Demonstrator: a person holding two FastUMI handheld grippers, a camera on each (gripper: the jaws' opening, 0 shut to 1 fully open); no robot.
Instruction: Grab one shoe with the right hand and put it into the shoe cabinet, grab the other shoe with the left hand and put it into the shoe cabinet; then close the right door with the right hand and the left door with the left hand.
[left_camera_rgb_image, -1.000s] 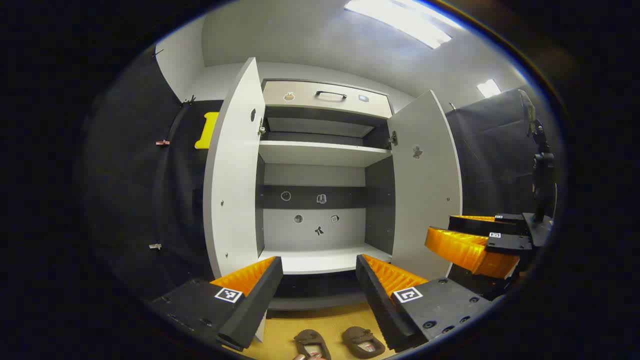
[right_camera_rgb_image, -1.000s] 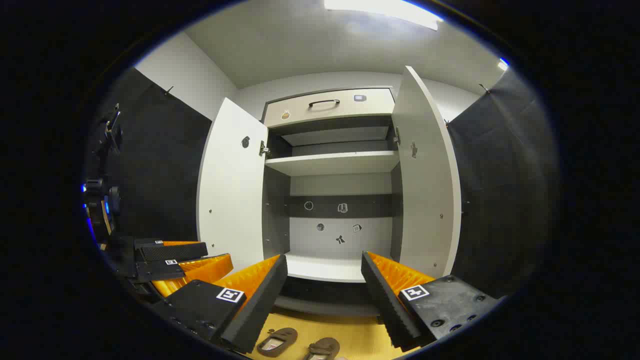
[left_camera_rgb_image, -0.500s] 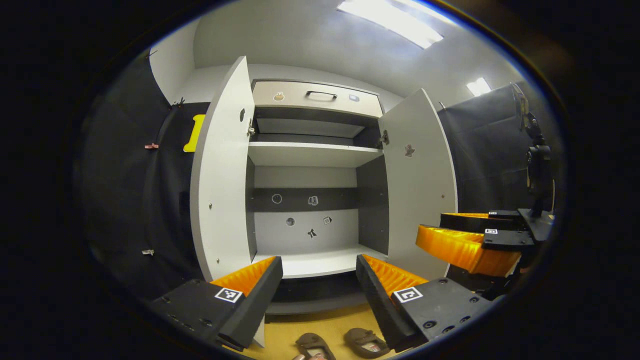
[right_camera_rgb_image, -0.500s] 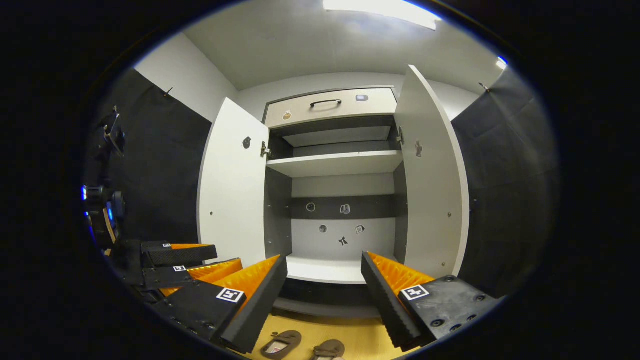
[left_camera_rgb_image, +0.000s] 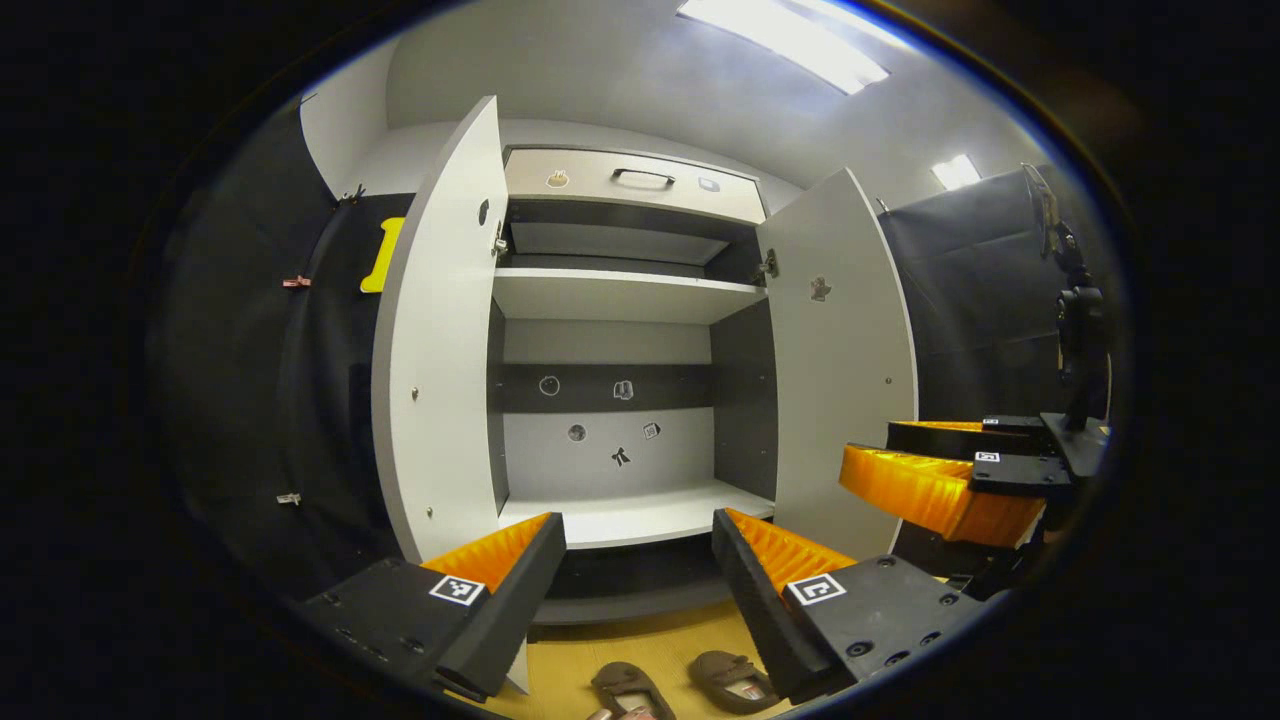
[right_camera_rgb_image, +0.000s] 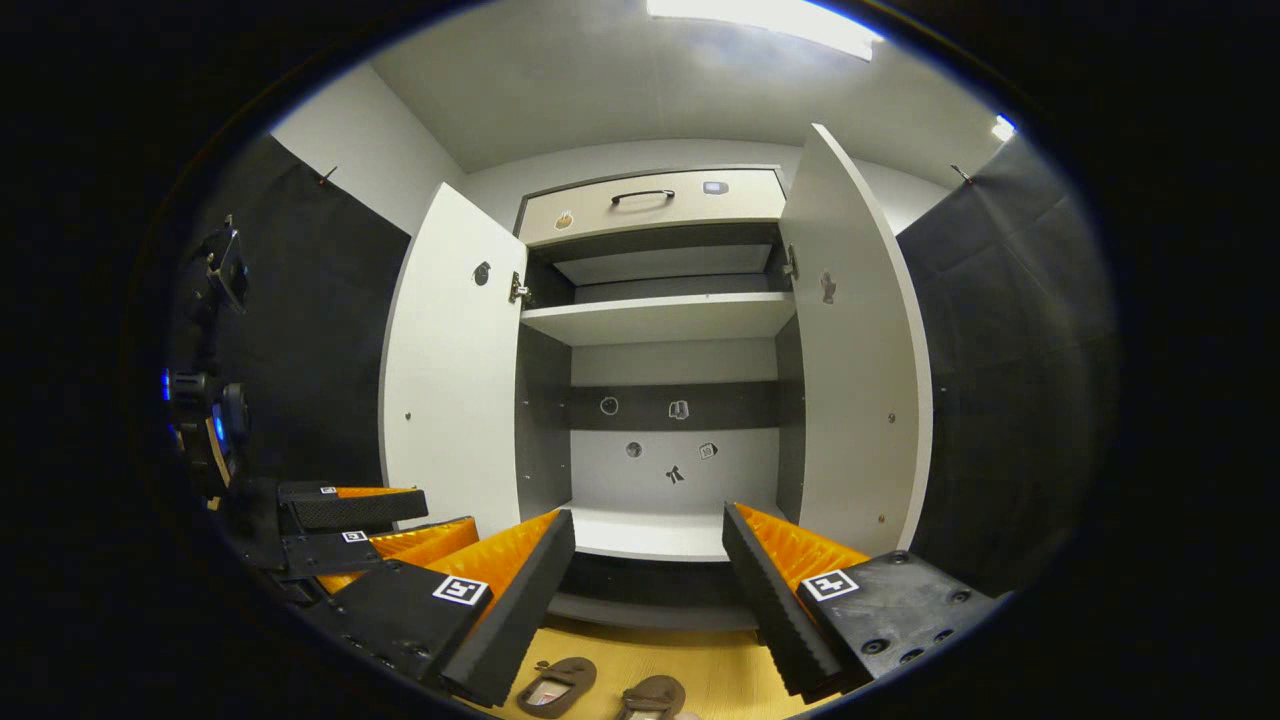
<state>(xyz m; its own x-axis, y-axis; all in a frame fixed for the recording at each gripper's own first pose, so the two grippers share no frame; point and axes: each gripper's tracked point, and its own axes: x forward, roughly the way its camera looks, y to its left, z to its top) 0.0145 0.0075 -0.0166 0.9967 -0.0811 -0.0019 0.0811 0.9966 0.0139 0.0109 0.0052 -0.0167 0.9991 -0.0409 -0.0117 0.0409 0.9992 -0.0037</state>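
1. Two brown shoes (left_camera_rgb_image: 680, 688) lie side by side on the yellow floor (left_camera_rgb_image: 640, 645) before the open shoe cabinet (left_camera_rgb_image: 620, 300).
2. Left claw (left_camera_rgb_image: 638, 530) gapes wide, empty.
3. Right claw (right_camera_rgb_image: 648, 525) likewise, empty.

Ridged jaws, square tags, screws

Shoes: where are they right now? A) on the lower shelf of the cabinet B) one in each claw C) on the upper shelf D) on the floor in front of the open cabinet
D: both shoes lie side by side on the floor in front of the cabinet, and both open claws, left claw and right claw, hold nothing.
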